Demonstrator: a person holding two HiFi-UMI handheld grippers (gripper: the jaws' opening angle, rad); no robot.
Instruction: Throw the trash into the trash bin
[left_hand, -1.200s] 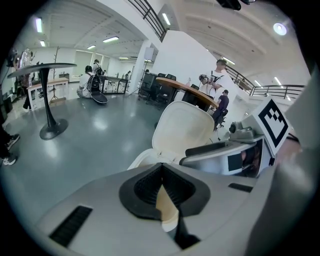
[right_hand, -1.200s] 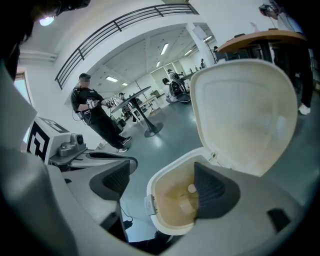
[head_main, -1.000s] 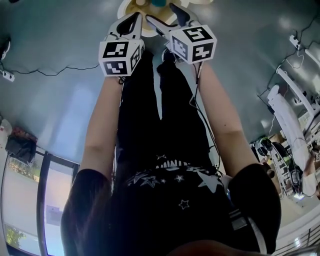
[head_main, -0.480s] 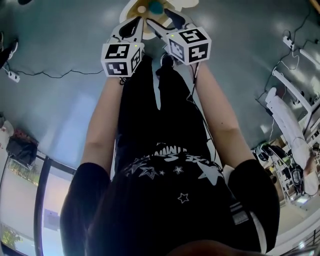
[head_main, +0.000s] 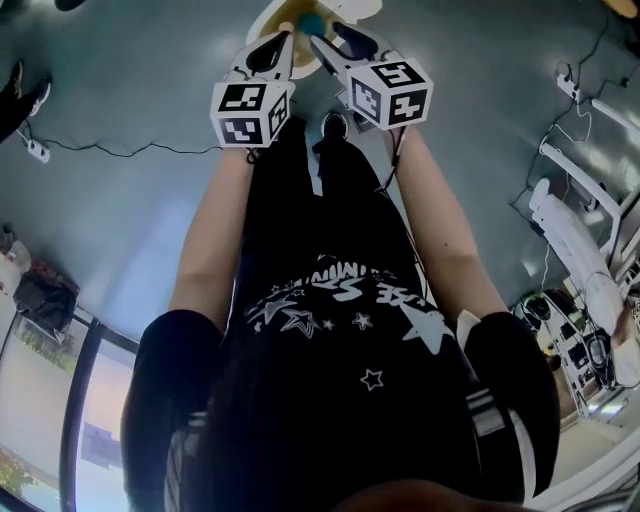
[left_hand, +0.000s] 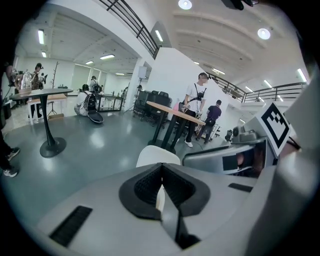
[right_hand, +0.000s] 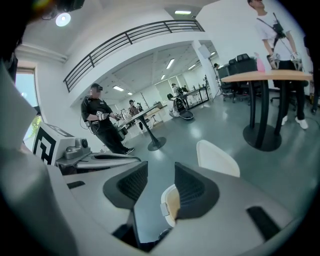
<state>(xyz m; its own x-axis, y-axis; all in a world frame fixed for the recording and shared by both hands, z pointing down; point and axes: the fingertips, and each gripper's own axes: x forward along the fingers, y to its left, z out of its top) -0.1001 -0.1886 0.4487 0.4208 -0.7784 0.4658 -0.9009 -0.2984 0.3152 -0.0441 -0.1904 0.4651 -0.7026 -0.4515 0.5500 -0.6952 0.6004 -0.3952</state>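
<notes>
**Tongs over the bin: one pair shut, one pair wide**

The left tongs (left_hand: 161, 175) are pressed together, and I can make out nothing pinched between them. The right tongs (right_hand: 161, 182) stand wide apart and empty; through their gap I see only the cream rim of the trash bin (right_hand: 170, 202). From the head view, both pairs point down at the bin (head_main: 268, 15), which stands on the floor just ahead of the person's feet. A teal piece (head_main: 313, 22) shows at the bin's mouth, close to the right tips; I take it for the trash, though I cannot tell whether it lies inside or on the edge. I judge this to be the drop itself, nearly done. Next I would check that the piece sits fully inside, then lift both pairs clear.
</notes>
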